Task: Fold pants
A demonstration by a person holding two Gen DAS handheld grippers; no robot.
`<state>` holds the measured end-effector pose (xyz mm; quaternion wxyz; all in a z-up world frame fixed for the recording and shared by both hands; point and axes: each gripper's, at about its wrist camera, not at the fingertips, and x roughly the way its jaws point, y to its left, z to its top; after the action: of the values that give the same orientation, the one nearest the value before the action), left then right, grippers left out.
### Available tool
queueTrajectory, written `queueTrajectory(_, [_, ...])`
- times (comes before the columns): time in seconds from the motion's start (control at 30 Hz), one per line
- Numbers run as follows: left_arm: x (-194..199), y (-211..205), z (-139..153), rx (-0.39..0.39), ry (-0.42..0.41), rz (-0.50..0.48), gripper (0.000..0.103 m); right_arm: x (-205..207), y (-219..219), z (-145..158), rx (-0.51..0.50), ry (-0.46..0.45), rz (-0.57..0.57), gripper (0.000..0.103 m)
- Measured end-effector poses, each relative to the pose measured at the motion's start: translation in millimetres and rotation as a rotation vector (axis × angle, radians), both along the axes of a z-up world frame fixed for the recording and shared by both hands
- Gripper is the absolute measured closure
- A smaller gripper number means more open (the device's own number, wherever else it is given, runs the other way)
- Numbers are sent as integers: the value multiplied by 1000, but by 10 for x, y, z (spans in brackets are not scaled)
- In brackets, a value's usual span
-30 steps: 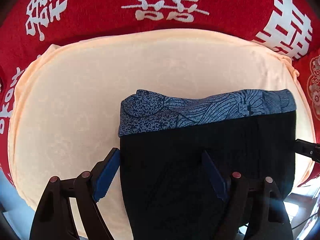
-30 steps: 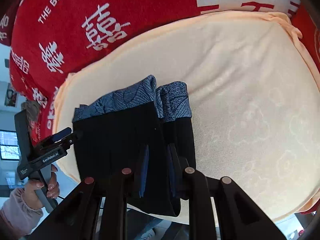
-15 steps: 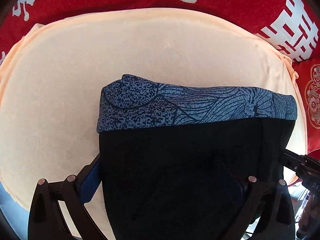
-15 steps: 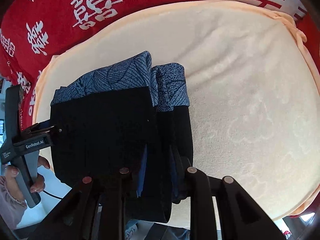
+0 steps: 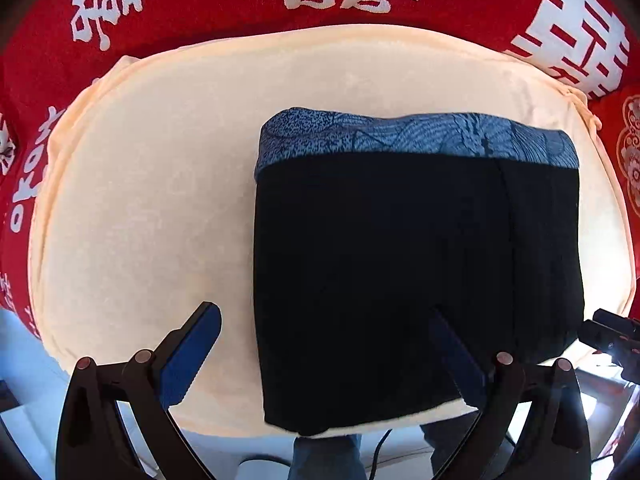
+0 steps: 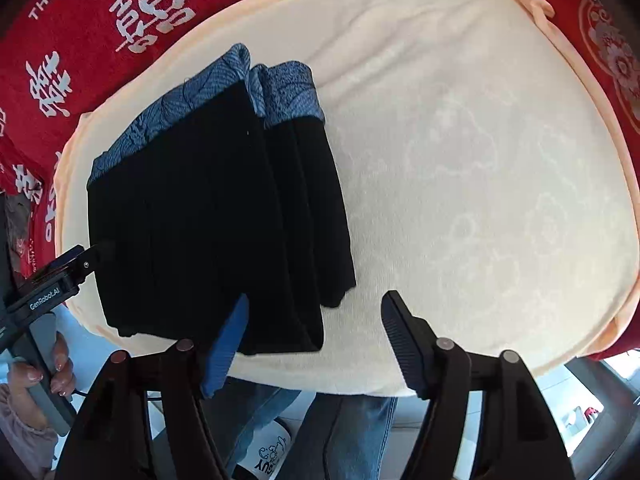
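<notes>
So I've got the pants (image 5: 416, 272) lying folded into a chunky black rectangle on the peach blanket (image 5: 152, 184), sitting toward its near edge, with the blue patterned waistband (image 5: 416, 140) pointing at the far edge. From the right wrist cam you can see it's several layers stacked, the folded edges stepping down on the right side (image 6: 312, 216). My left gripper (image 5: 324, 344) has its jaws spread wide, blue pads showing, one finger (image 5: 192, 352) over bare blanket left of the pants and the other hovering at the black fabric near the near edge; can't tell if that one actually touches the cloth. My right gripper (image 6: 316, 340) is also wide apart, nothing held, left finger (image 6: 226, 344) at the near end of the pants stack and the right one over plain blanket. In the right cam the left gripper (image 6: 60, 276) pokes in at the pants' left side and its body reads "GenRobot.AI", with the hand (image 6: 36, 376) wrapped round the handle. Under the blanket is a red cover (image 6: 80, 40) with white Chinese characters, plus "THE BIG" cut off at the frame edge. Down below the near edge there are blue jeans (image 6: 352, 424) and a white slipper (image 6: 272, 452) with lettering I can only half read.
</notes>
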<state>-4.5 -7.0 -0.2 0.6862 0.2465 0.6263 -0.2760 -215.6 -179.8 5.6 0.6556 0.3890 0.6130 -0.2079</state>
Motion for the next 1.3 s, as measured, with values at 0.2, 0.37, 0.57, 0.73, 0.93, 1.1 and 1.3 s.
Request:
queueTrajectory(0.2, [-366, 201, 396, 32, -34, -84, 0, -143, 324, 259, -19, 31, 4, 22])
queueTrajectory(0.37, [-463, 362, 757, 39, -54, -114, 0, -120, 543, 609, -61, 22, -3, 20])
queueTrajectory(0.57, [-521, 438, 1068, 20, -54, -153, 0, 1, 711, 1004, -136, 39, -6, 16])
queueTrajectory(0.73, [-491, 544, 1234, 4, -71, -135, 0, 112, 759, 1196, -150, 50, 3, 15])
queueTrajectory(0.93, [-615, 569, 1383, 0, -96, -58, 0, 238, 752, 1358, -190, 30, 104, 15])
queueTrajectory(1.1, [-764, 501, 1462, 11, -105, 4, 0, 163, 727, 1456, -204, 34, 171, 15])
queueTrajectory(1.3, [-930, 450, 1509, 53, -106, -4, 0, 27, 684, 1466, -196, 54, 189, 15])
